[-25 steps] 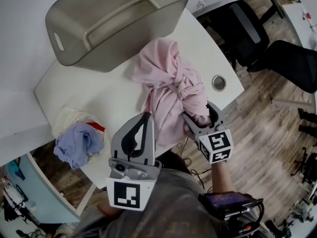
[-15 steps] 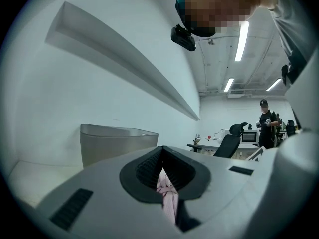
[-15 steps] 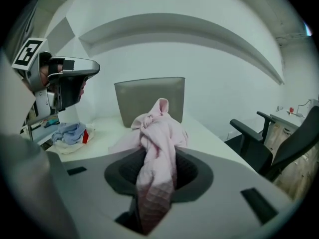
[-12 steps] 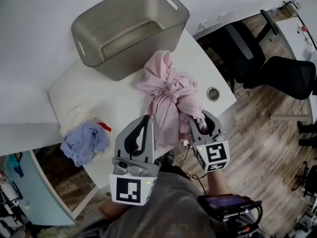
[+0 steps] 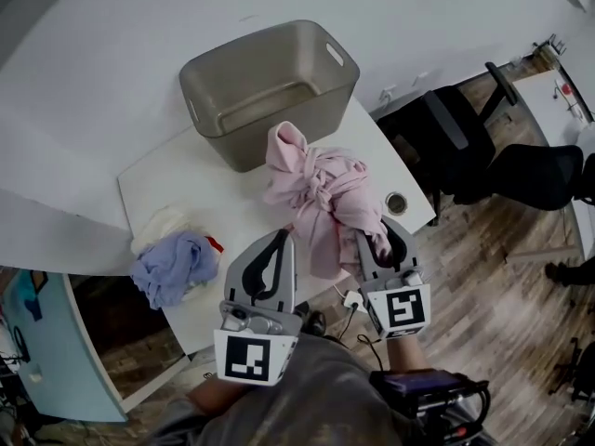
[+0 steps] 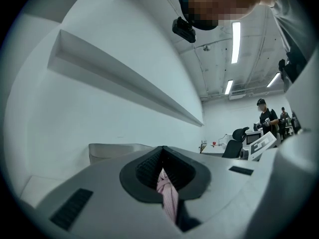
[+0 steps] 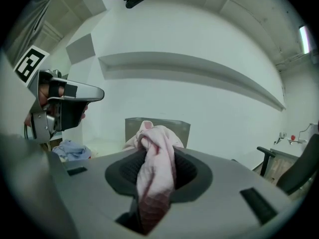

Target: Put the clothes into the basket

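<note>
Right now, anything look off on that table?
Pink garment is knotted into a lump, pinched by left gripper and right gripper. Blue cloth lies bunched at the table's left edge. Basket upright, empty.

Right gripper jaws pinched on pink garment, fabric bunched between dark ribbed pads. Grey basket directly behind garment, against white wall. Left gripper at upper left. Blue cloth low at left. Black office chair at right edge.

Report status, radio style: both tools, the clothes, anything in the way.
Left tool and right tool shut on crumpled pink garment. Grey plastic basket empty, path clear. Blue cloth on white table.
</note>
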`<state>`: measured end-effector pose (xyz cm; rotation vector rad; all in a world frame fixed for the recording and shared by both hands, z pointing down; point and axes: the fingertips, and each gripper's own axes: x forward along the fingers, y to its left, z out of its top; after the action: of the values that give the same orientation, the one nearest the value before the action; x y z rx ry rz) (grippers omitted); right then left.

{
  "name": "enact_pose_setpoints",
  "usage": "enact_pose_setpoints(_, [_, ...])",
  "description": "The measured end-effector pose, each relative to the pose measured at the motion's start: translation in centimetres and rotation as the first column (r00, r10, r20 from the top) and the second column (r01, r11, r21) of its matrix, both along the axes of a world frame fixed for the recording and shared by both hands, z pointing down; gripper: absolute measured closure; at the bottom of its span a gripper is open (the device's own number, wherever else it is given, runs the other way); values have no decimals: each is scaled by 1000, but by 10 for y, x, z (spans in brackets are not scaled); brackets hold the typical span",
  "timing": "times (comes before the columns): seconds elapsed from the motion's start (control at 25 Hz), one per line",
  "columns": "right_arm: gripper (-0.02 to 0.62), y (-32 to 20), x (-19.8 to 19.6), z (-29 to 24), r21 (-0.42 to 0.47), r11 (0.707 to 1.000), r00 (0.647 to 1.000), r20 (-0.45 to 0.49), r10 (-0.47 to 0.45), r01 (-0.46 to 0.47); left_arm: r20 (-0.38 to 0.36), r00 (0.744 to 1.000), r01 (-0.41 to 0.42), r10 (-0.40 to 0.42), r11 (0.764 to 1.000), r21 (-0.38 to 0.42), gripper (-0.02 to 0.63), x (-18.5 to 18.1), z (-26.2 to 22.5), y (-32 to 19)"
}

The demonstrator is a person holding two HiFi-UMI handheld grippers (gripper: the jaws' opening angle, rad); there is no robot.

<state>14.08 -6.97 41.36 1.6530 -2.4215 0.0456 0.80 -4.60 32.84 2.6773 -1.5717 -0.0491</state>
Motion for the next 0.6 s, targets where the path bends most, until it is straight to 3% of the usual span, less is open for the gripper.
enact_pose_setpoints(0.32, [477, 11, 1, -68, 124, 992, 999, 40, -15, 9, 8, 999, 37, -37, 996, 82, 598, -3, -35, 29])
enact_pose_setpoints(0.6, [477, 11, 10, -105, 182, 983, 998, 59, -6, -5, 0, 998, 64, -65, 990, 128, 598, -2, -53, 32])
